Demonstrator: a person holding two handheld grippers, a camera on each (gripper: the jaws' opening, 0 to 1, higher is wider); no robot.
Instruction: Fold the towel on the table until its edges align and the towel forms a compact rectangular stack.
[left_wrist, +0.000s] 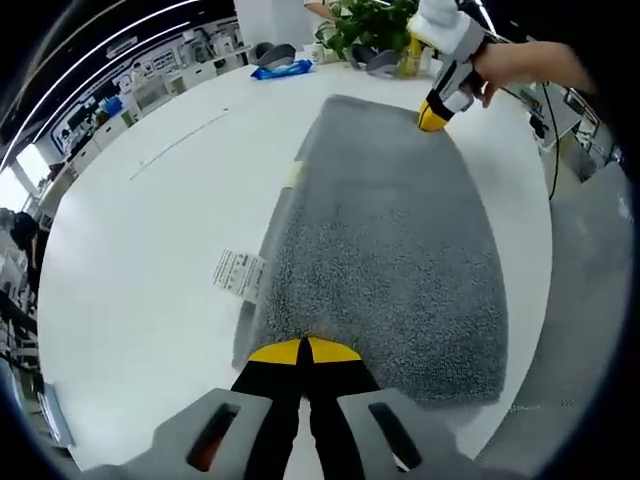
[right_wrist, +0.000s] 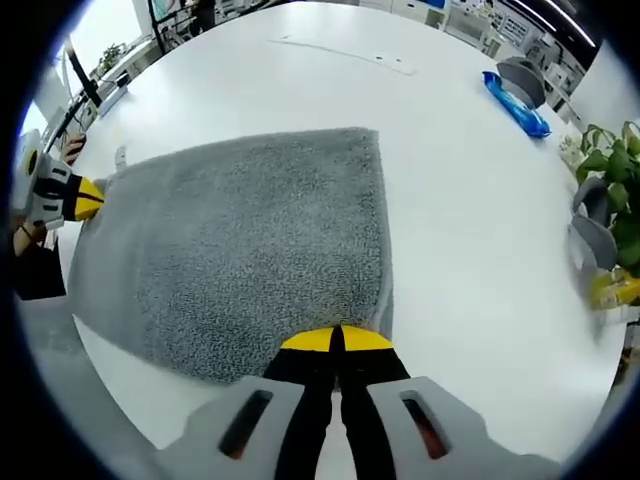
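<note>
Both tongs pinching towel corners, mid-fold

At the bottom centre of the left gripper view, the left tongs (left_wrist: 304, 350) are closed on the near edge of the grey towel (left_wrist: 390, 230), which lies flat on the white bench (left_wrist: 150, 230), its layers showing along the left edge beside a white care label (left_wrist: 240, 271). At the bottom centre of the right gripper view, the right tongs (right_wrist: 336, 340) are likewise clamped on a towel corner. One fold looks done; the next move, I judge, calls for lifting both corners together and carrying them across to the opposite edge. Farther off, at the upper frame, lie a blue packet (left_wrist: 283, 70) and a green plant (left_wrist: 372, 22).
</note>
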